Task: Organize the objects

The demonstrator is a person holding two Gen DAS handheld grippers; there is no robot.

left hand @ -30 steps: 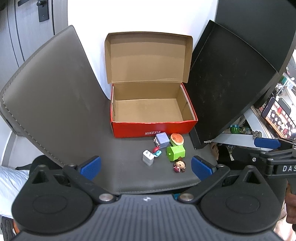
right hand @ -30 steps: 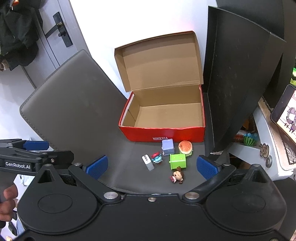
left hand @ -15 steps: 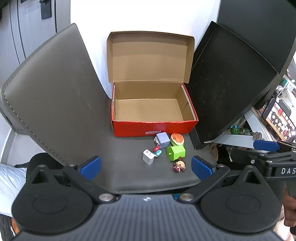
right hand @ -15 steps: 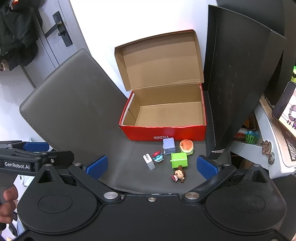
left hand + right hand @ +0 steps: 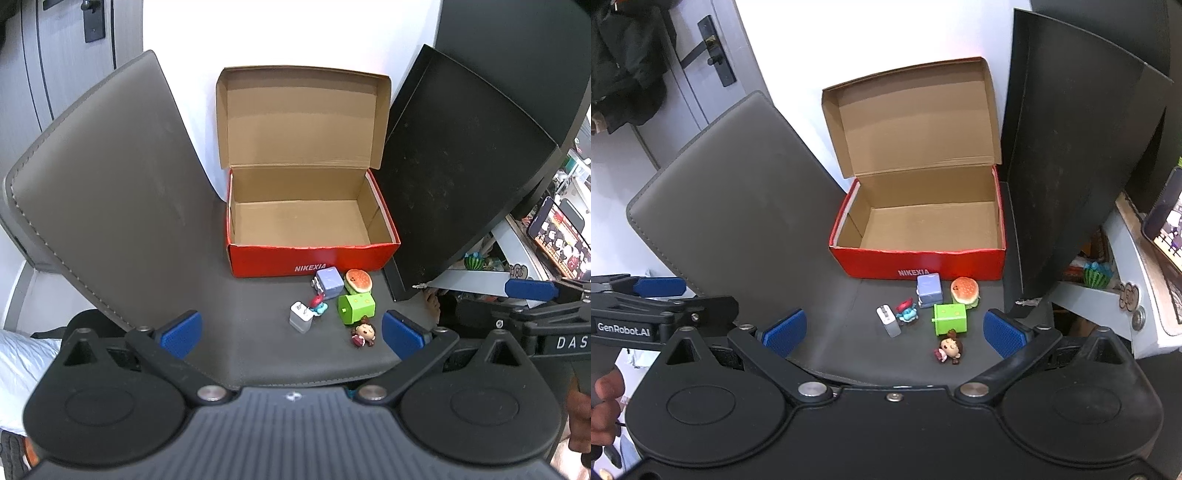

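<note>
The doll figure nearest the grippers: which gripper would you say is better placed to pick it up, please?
Probably the right gripper: the doll figure lies between its open fingers, while it sits beside the left gripper's right finger. Both are empty.

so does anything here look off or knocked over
Mostly tidy. The little doll lies on its side in front of the empty red box, and the green block sits tilted. No spills or damage visible.
</note>
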